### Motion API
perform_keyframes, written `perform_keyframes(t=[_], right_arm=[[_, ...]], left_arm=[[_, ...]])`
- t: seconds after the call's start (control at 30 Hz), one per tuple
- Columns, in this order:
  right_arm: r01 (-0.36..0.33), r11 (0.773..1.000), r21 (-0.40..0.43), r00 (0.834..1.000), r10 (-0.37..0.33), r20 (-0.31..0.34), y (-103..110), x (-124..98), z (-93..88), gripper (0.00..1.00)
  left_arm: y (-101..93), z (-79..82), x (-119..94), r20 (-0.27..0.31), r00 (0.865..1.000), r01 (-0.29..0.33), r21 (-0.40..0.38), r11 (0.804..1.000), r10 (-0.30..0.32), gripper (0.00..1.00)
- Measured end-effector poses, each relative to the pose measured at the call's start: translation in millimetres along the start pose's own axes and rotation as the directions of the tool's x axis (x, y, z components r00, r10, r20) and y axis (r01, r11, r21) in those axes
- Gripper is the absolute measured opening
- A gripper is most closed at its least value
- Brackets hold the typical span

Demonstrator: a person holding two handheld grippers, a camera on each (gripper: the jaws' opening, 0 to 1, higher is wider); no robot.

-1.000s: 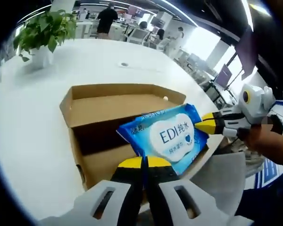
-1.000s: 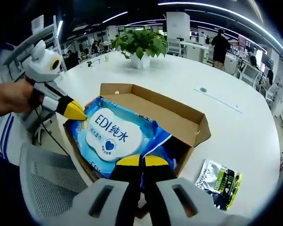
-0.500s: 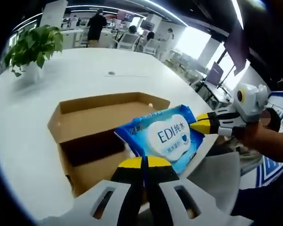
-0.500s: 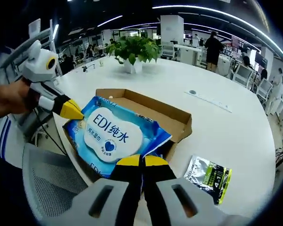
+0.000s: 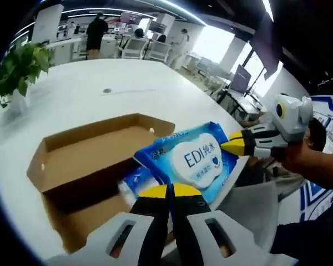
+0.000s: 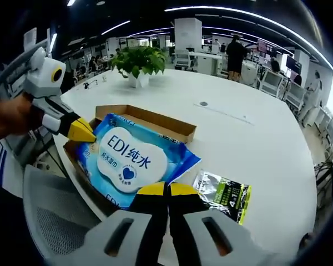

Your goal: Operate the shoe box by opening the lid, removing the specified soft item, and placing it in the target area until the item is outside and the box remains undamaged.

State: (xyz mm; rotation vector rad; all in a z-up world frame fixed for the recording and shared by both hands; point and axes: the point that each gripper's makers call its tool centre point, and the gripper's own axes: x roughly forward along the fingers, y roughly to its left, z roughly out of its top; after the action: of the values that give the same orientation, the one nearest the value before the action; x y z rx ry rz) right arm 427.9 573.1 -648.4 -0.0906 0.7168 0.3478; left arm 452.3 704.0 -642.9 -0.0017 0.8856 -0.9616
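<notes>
A blue wet-wipes pack [image 5: 193, 160] with a white "EDI" label hangs above the open cardboard shoe box [image 5: 72, 160]. My left gripper [image 5: 169, 192] is shut on its near edge, and my right gripper [image 5: 233, 147] comes in from the right and pinches the opposite corner. In the right gripper view the same pack [image 6: 129, 159] is held over the box [image 6: 155, 118], with my right gripper [image 6: 166, 189] shut on its near edge and my left gripper [image 6: 82, 131] clamped on its left corner. A second blue pack [image 5: 137, 180] lies inside the box.
A black-and-green foil packet [image 6: 223, 194] lies on the white table [image 6: 255, 149] right of the box. A potted plant [image 6: 136, 60] stands at the far side. A grey mesh chair [image 6: 50, 221] is at the near table edge. People stand in the background.
Both grippers have lifted the wipes pack up and out of the box, which now sits lower and farther behind it. A second blue pack has come into sight inside the box.
</notes>
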Motion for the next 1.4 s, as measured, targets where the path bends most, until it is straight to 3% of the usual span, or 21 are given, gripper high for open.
perform_keyframes(t=[0.73, 1.07, 1.4], right_arm=[[0.072, 0.995, 0.066, 0.997, -0.07, -0.033, -95.8, -26.0, -40.5, 0.0], [0.068, 0.994, 0.086, 0.996, -0.063, -0.056, -126.0, -18.6, -55.9, 0.0], [0.046, 0.995, 0.09, 0.996, -0.039, -0.079, -142.5, -3.1, -65.6, 0.0]], left_arm=[[-62.8, 20.7, 89.9, -0.058, 0.996, 0.066, 0.028, 0.997, -0.064, 0.0], [-68.4, 23.5, 120.9, -0.083, 0.994, 0.068, 0.015, 0.998, -0.067, 0.0], [-64.1, 21.4, 145.3, -0.104, 0.993, 0.048, -0.014, 0.999, -0.05, 0.0]])
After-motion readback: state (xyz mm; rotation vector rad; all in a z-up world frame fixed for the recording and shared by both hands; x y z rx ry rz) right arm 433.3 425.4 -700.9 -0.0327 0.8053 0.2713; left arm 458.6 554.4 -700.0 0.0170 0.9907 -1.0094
